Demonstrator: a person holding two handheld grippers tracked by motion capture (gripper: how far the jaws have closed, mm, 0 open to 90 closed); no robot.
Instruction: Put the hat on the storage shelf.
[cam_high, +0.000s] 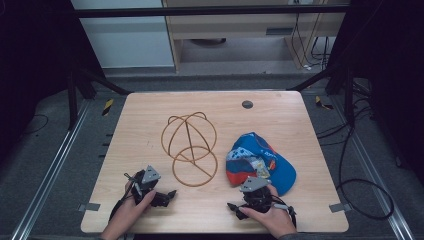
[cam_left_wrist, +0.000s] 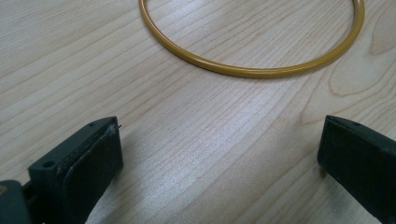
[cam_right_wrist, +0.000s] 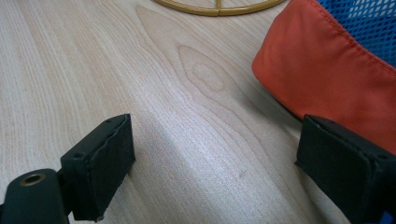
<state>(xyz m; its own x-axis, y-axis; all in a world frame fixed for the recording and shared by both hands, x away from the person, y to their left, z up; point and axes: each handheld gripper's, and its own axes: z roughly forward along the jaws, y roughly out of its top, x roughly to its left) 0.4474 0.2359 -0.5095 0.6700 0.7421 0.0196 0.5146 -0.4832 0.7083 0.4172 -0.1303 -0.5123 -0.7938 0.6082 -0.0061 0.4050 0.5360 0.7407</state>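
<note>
On the pale wooden table (cam_high: 150, 110) we judge nothing begun: our left gripper (cam_left_wrist: 219, 154) and right gripper (cam_right_wrist: 215, 154) both gape empty near six o'clock, the wire frame (cam_high: 190, 148) sits centre, untouched, and the cap (cam_high: 260, 161) lies at four o'clock.

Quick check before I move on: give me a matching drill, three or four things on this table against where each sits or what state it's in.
Things:
1. wire frame
2. cap
3. left gripper
4. grey disc

Place or state:
A. far edge of the table
B. open, nothing between its jaws
C. right of the frame, orange brim toward the person
D. middle of the table, gold rings

Pairs: 1-D, 2-C, 3-B, 4-A
</note>
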